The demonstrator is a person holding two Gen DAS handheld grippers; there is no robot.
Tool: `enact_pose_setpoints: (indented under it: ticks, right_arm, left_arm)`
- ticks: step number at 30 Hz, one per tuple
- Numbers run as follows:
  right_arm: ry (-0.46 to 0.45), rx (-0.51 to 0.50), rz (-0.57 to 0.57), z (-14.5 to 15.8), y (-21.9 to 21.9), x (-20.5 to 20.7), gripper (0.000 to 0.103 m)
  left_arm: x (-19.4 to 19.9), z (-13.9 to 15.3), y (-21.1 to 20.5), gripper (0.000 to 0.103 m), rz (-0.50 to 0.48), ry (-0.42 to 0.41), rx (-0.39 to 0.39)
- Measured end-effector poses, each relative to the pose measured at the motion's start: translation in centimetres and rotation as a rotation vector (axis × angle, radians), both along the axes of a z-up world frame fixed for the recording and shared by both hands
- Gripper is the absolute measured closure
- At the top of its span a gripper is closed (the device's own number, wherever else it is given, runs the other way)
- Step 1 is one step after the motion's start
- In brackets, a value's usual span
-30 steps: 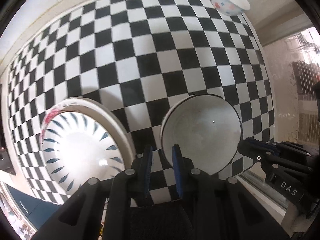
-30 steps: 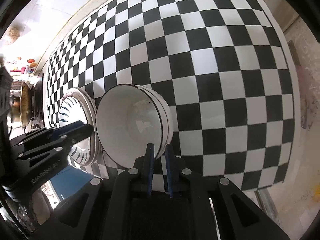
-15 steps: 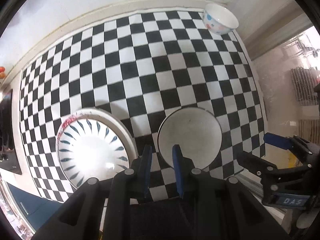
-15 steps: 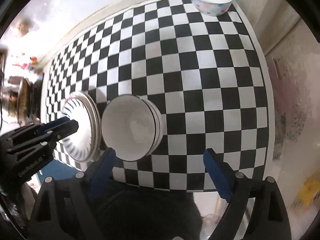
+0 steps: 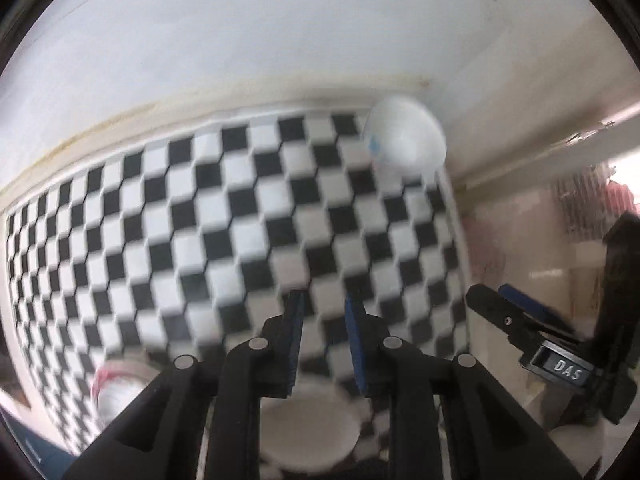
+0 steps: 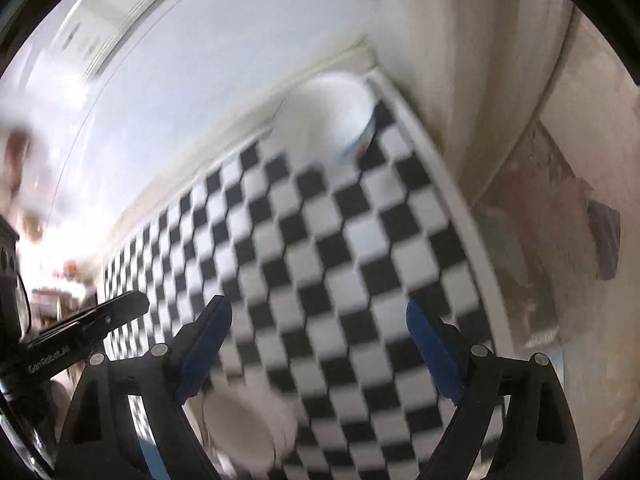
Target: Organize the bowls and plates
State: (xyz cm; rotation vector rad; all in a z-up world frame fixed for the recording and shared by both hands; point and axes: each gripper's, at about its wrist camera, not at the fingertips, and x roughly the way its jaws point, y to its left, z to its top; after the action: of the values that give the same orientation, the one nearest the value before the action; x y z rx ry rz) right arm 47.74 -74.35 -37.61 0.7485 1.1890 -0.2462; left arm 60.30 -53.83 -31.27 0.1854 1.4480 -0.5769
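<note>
My left gripper (image 5: 322, 296) hangs above the checkered table (image 5: 200, 220), shut with nothing between its blue pads. My right gripper (image 6: 318, 308) stands wide open and empty. The stack of white bowls (image 5: 308, 432) lies below and behind the left fingers, and shows blurred at the bottom of the right wrist view as the bowl stack (image 6: 240, 428). Part of the stacked plates (image 5: 116, 388) peeks in at the lower left. A white bowl with coloured dots (image 5: 404, 140) sits in the table's far right corner, also seen as the dotted bowl (image 6: 328, 116).
A white wall (image 5: 280, 40) runs along the table's far side. The table's right edge (image 6: 460, 208) drops off to the floor. Both views are blurred by motion. Bare checkered squares lie between the stack and the dotted bowl.
The right gripper's jaws opened off the white bowl's rim. Both grippers lifted and tilted toward the far wall, so the bowl stack and plates slid to the bottom of both views.
</note>
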Motion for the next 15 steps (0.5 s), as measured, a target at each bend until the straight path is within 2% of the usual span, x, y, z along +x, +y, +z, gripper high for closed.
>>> enact_pose_setpoints:
  ticks: [3,10,15]
  right_arm:
    - [-0.028,0.018,-0.064,-1.1,-3.2,2.4,0.012]
    - [-0.005,0.071,-0.153,-5.4,-8.0,6.7,0.013]
    - [0.011,0.103,-0.180,-7.6,-9.3,8.1,0.021]
  left_arm:
    - [3.0,-1.0,-3.0,0.081,0.007,-0.018,0.001]
    - [7.6,-5.8,-9.1,0.081,-0.044,0.005,0.083]
    - [9.4,-9.2,-12.1,0.081,-0.069,0.062,0.096]
